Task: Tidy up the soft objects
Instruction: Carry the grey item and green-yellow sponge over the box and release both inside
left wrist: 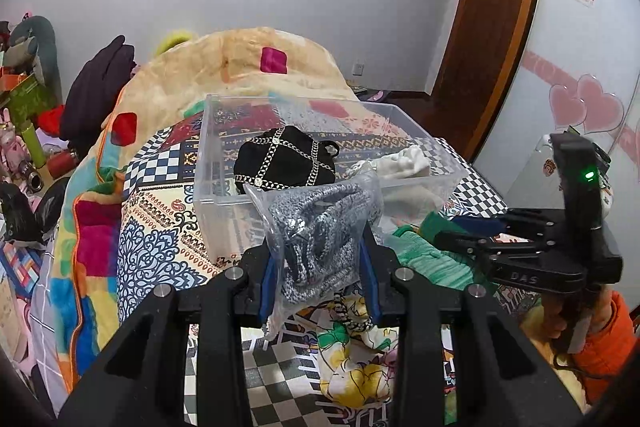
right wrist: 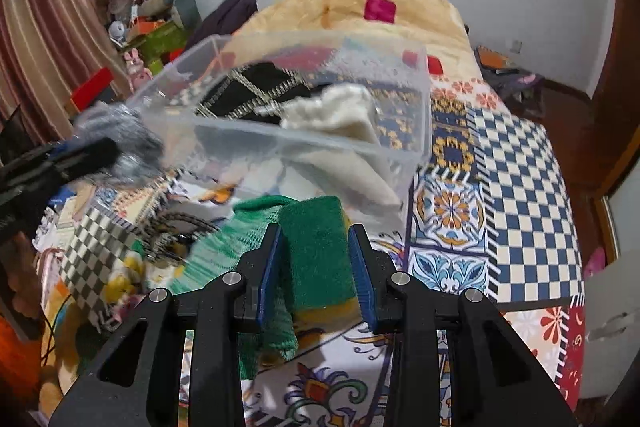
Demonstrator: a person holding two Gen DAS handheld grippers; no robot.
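Observation:
My left gripper (left wrist: 318, 263) is shut on a clear plastic bag of grey knit fabric (left wrist: 320, 227), held above the bed just in front of the clear plastic bin (left wrist: 208, 163). The bin holds a black item with chain trim (left wrist: 286, 157) and a white cloth (left wrist: 404, 161). My right gripper (right wrist: 316, 267) has its jaws around a green cloth (right wrist: 316, 255) lying on the bed, with the pads against its sides. The right gripper also shows in the left wrist view (left wrist: 472, 235), over the green cloth (left wrist: 424, 255). The bin (right wrist: 420, 99) and the bagged knit (right wrist: 120, 139) show in the right wrist view.
The bed carries a patterned patchwork quilt (right wrist: 520, 187) and a beige blanket (left wrist: 240, 59) behind the bin. A floral cloth (left wrist: 356, 367) lies near me. Toys and clutter (left wrist: 24, 131) stand left of the bed. A wooden door (left wrist: 480, 7) is at right.

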